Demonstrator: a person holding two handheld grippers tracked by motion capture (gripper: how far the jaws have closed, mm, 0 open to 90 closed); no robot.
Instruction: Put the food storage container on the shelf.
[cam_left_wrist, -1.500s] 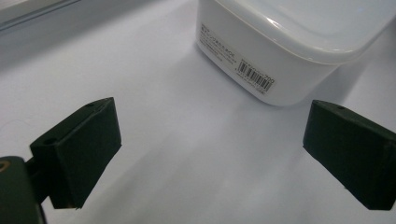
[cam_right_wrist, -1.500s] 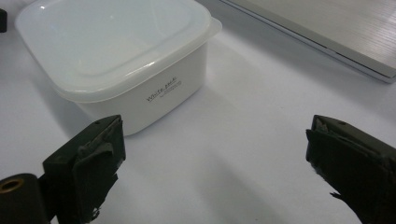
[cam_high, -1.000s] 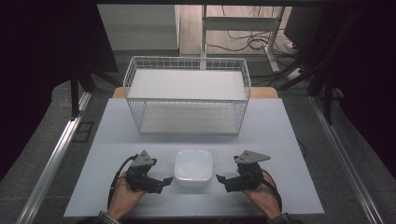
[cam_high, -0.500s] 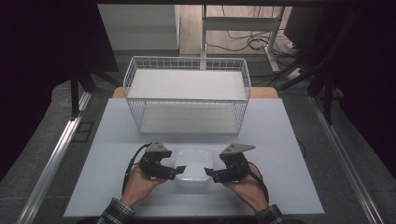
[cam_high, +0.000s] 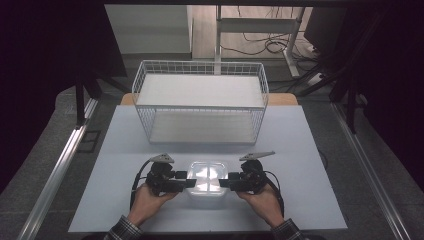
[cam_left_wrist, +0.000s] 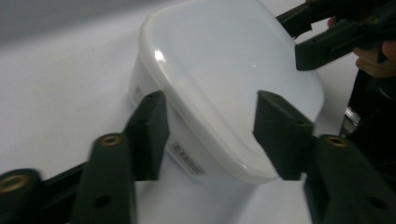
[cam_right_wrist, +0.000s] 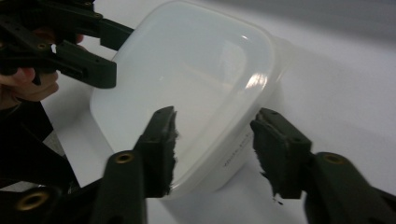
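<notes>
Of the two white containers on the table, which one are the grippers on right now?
The lidded plastic tub at the near edge, with the left gripper and right gripper at its two sides. The wire basket stands apart, farther back.

The right hand-held gripper (cam_right_wrist: 212, 149) straddles the near corner of a white lidded container (cam_right_wrist: 187, 88) on the pale counter (cam_right_wrist: 345, 88), one jaw over the lid, the other beside the wall; the jaws have just been closing. Across it, the left hand-held gripper (cam_right_wrist: 107, 56) reaches the far edge (fingers (cam_right_wrist: 28, 84) behind).
</notes>
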